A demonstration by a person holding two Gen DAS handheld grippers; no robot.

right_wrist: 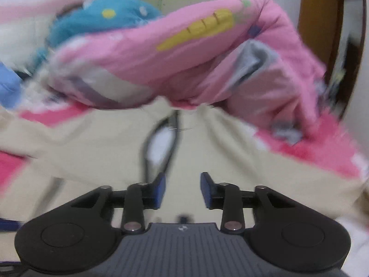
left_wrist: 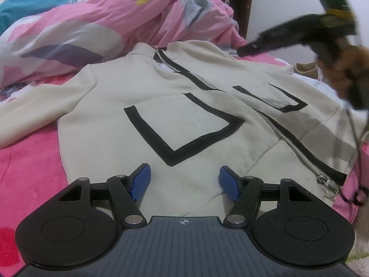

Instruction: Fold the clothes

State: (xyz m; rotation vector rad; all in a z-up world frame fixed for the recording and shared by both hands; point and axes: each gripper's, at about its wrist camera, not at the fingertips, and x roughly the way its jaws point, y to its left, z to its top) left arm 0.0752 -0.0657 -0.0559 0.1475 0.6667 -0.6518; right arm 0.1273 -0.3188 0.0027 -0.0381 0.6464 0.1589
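A cream zip-up jacket (left_wrist: 138, 97) with black-outlined pockets lies front up on the bed, collar at the far end and zip (left_wrist: 286, 140) running down its middle. My left gripper (left_wrist: 184, 182) hovers open over the near hem, with nothing between its blue pads. In the left wrist view my right gripper (left_wrist: 246, 49) is a blurred dark shape above the jacket's far right shoulder, held by a hand (left_wrist: 341, 69). Its own view is motion-blurred: the right gripper (right_wrist: 183, 189) stands open above the cream jacket (right_wrist: 92, 143) near the collar, holding nothing.
A crumpled pink quilt (left_wrist: 115, 23) with a carrot print is heaped just beyond the collar, seen also as the quilt (right_wrist: 184, 57). A blue cushion (left_wrist: 30, 2) lies behind it. The pink bed sheet (left_wrist: 30, 161) shows at the left. A wooden door frame (right_wrist: 318, 23) stands at the right.
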